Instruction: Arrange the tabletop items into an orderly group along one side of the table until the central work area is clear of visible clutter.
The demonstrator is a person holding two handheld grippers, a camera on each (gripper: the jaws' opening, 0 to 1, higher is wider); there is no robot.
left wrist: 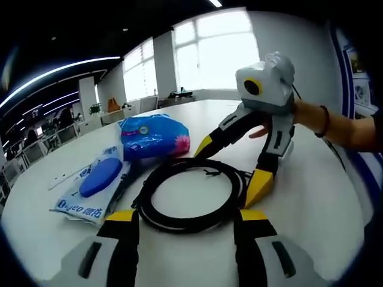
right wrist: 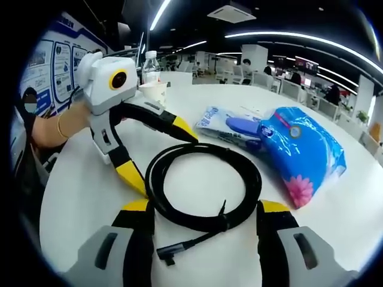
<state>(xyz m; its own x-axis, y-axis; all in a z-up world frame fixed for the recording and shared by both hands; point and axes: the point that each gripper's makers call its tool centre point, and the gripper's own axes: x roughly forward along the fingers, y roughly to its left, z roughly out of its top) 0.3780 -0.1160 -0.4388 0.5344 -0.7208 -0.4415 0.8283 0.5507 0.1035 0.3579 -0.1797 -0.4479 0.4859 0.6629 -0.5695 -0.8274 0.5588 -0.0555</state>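
A black coiled cable (left wrist: 179, 225) (right wrist: 255, 185) lies on the white table (left wrist: 314, 197) between both grippers. My left gripper (left wrist: 188, 216) (right wrist: 160, 155) is open, its yellow tips at the coil's near edge. Facing it from the opposite side, my right gripper (right wrist: 206, 209) (left wrist: 231, 167) is open too, with one tip touching the coil's rim. Neither holds anything. A blue floral tissue pack (left wrist: 152, 136) (right wrist: 305, 149) lies beyond the coil. Next to it is a clear packet with a blue oval item (left wrist: 99, 178) (right wrist: 232, 127).
A water bottle (right wrist: 151, 61) and a paper cup (right wrist: 154, 91) stand at the far table edge behind the left gripper. A person's hand (left wrist: 305, 113) holds the right gripper. Office desks and windows lie beyond the table.
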